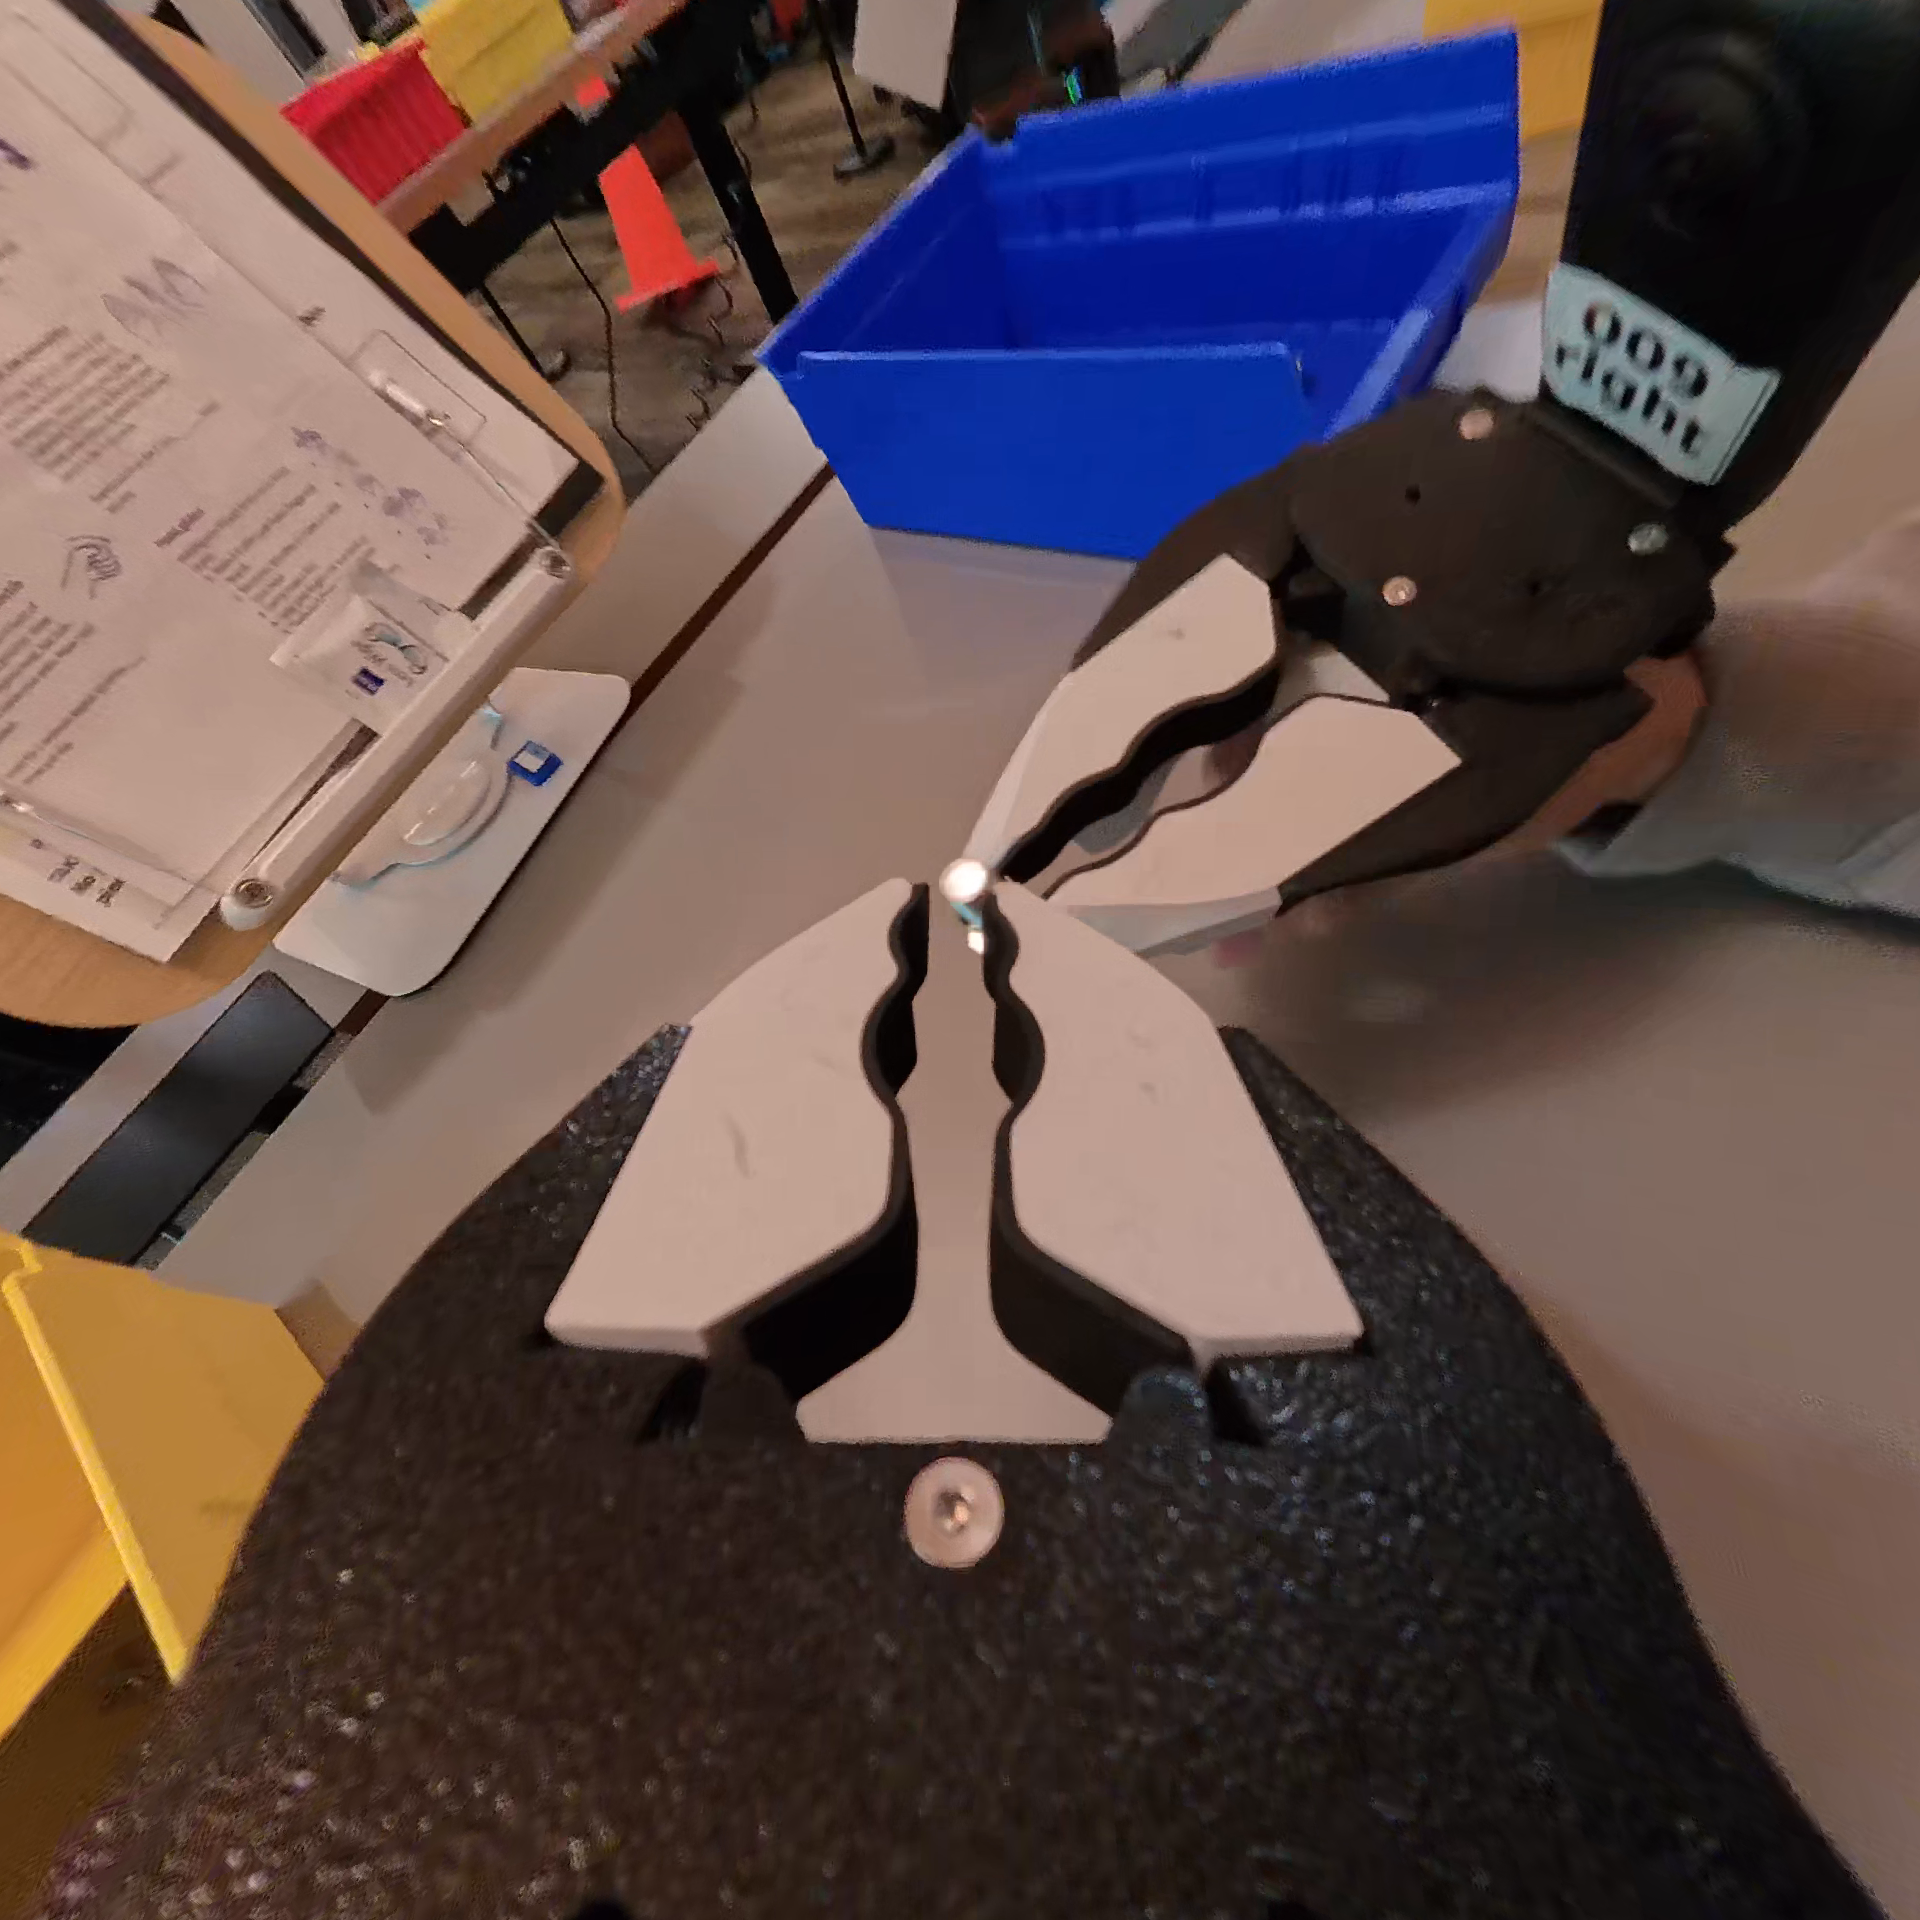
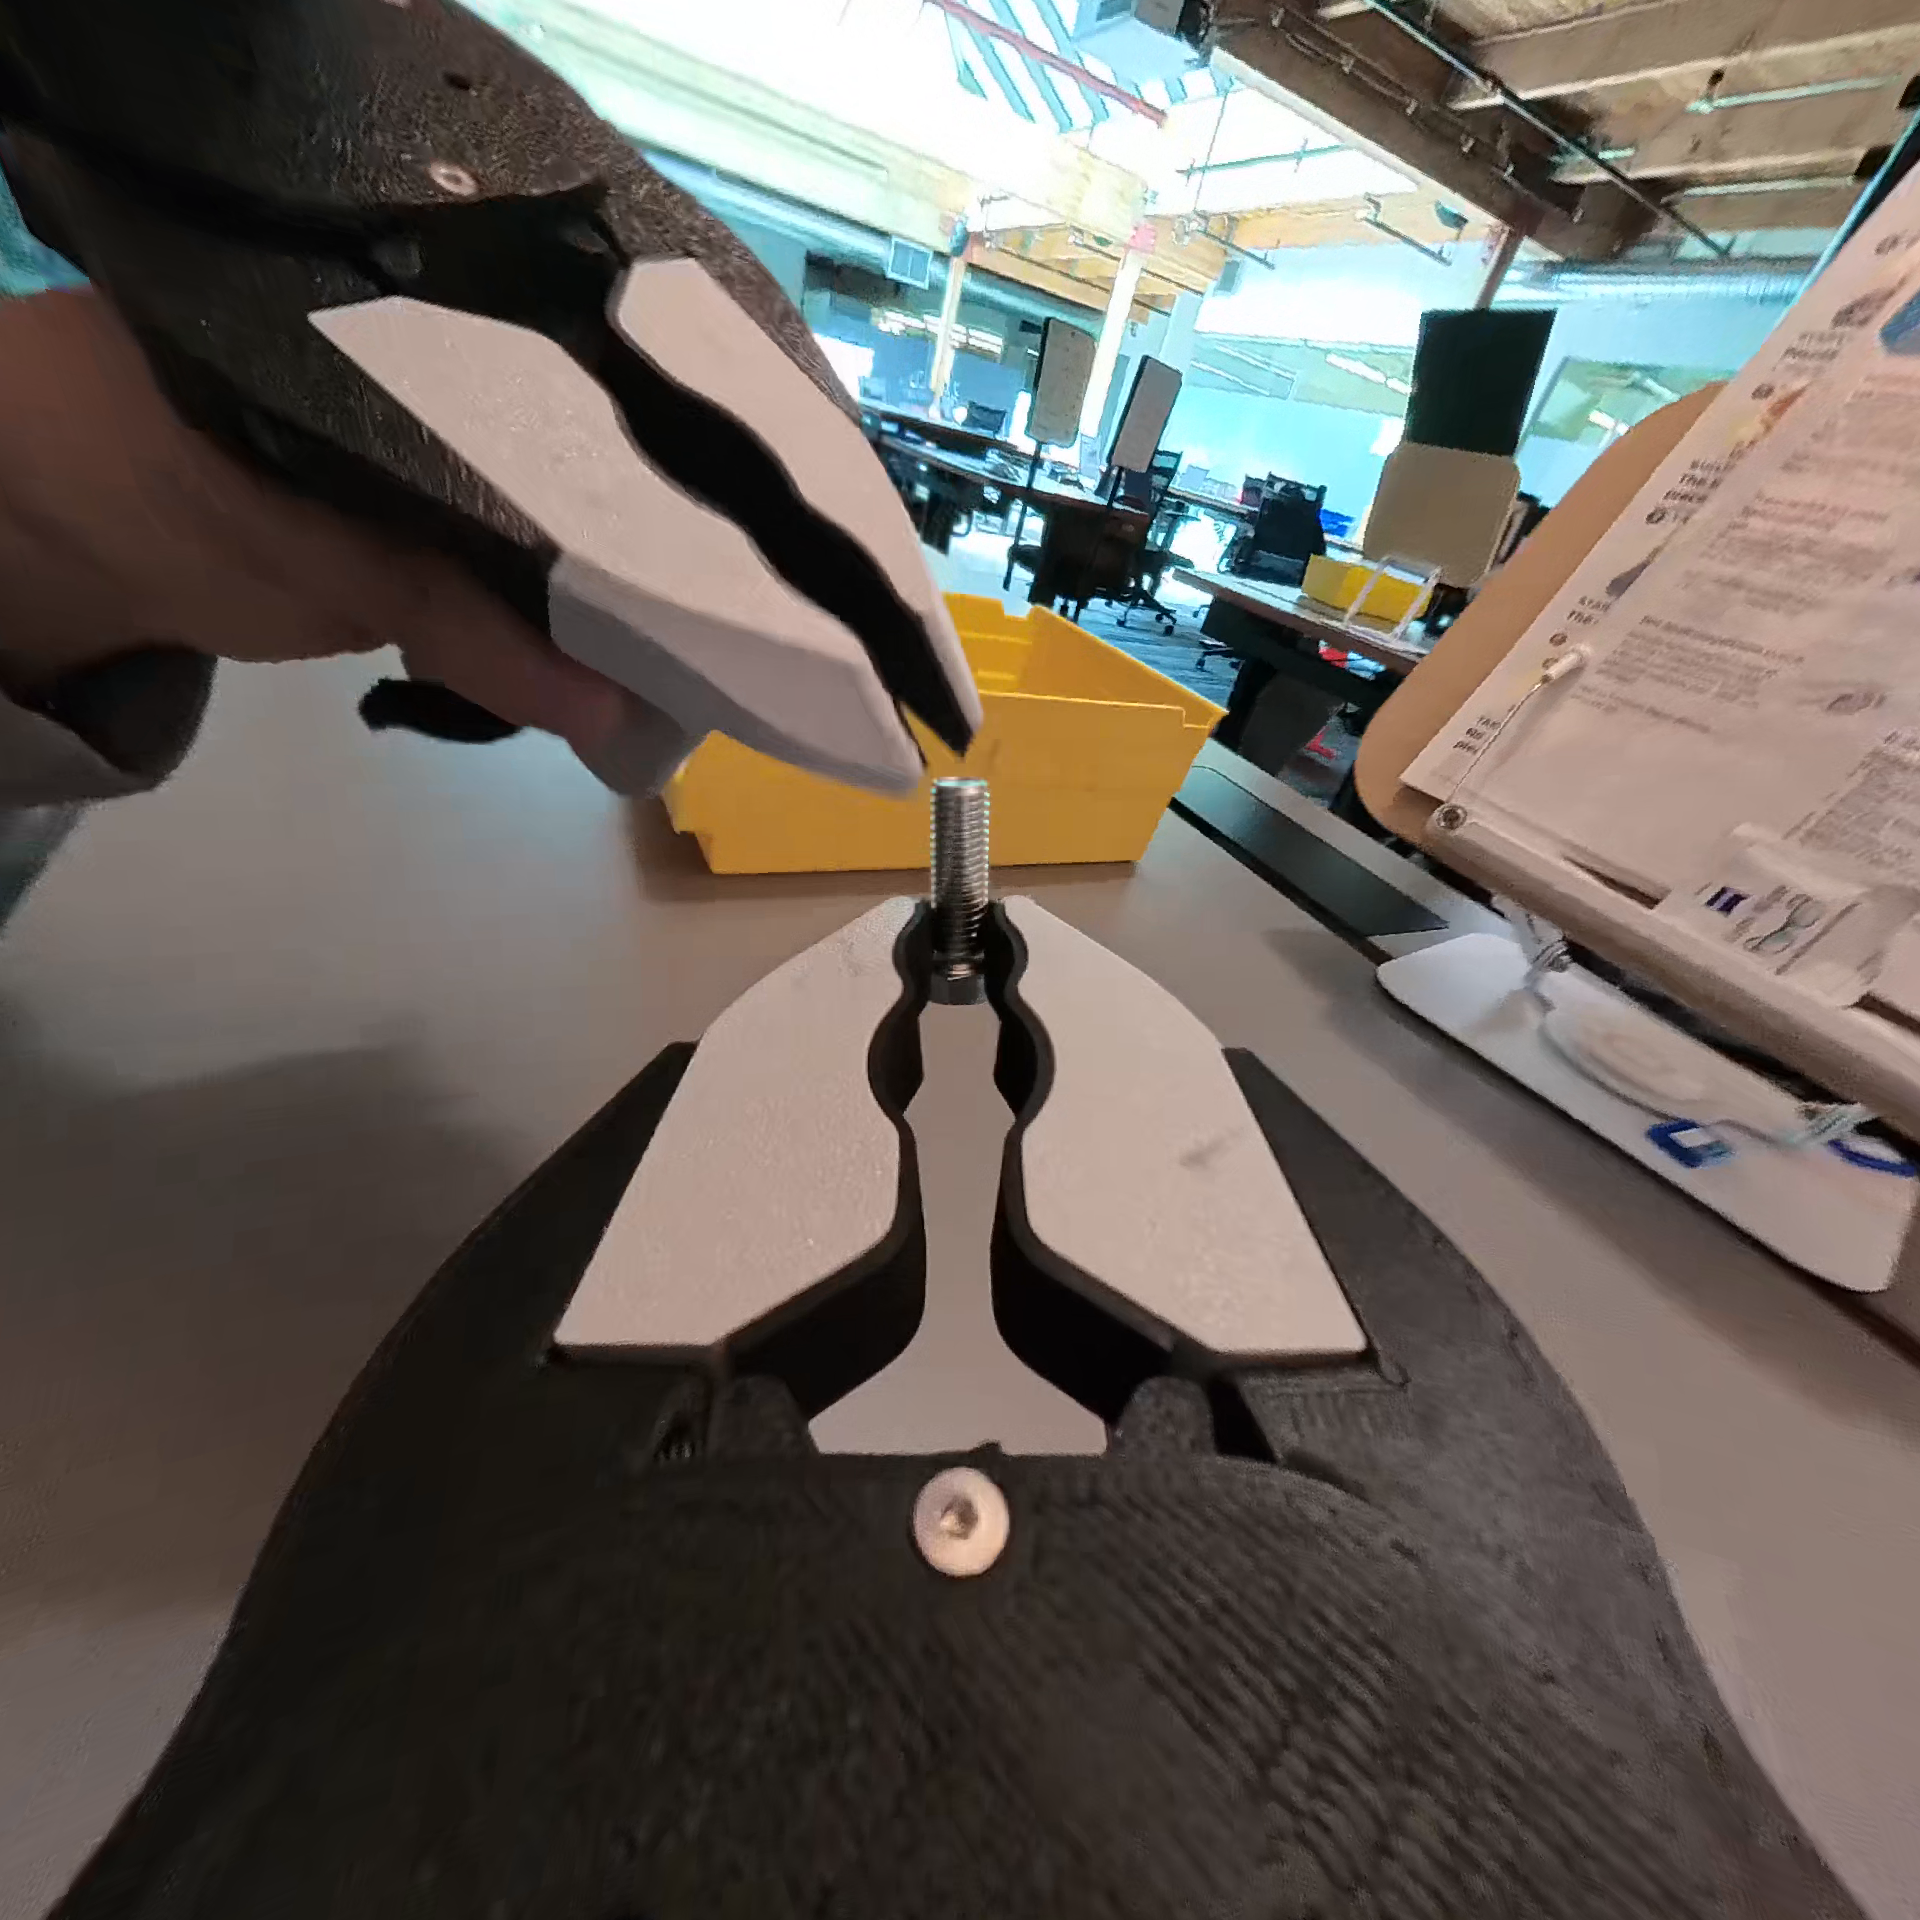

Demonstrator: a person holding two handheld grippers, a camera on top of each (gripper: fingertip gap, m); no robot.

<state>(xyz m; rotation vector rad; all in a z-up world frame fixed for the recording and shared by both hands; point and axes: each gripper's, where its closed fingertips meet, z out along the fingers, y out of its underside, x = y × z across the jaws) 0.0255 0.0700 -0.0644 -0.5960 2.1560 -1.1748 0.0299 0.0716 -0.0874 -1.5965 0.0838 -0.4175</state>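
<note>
My right gripper (image 2: pixel 958 920) is shut on a silver bolt (image 2: pixel 958 842). The bolt stands upright, its dark head down in the notch between the fingertips and its threaded shaft pointing up. My left gripper (image 2: pixel 940 750) hangs tilted just above the bolt's top end, with a narrow gap between its fingertips and nothing between them. In the left wrist view the bolt's bright end (image 1: pixel 961 883) lies just beyond my left gripper (image 1: pixel 954 899), near its right fingertip, not clamped. The right gripper (image 1: pixel 1023 883) reaches in from the right, held by a hand. Both are above a grey table (image 1: pixel 790 644).
A blue bin (image 1: pixel 1143 457) stands behind the grippers and a yellow bin (image 2: pixel 1091 790) on the other side. A tilted wooden stand with printed sheets (image 1: pixel 208 468) and a white base with a clear lens (image 1: pixel 447 821) sit at the table edge. An orange cone (image 1: pixel 649 229) stands on the floor beyond.
</note>
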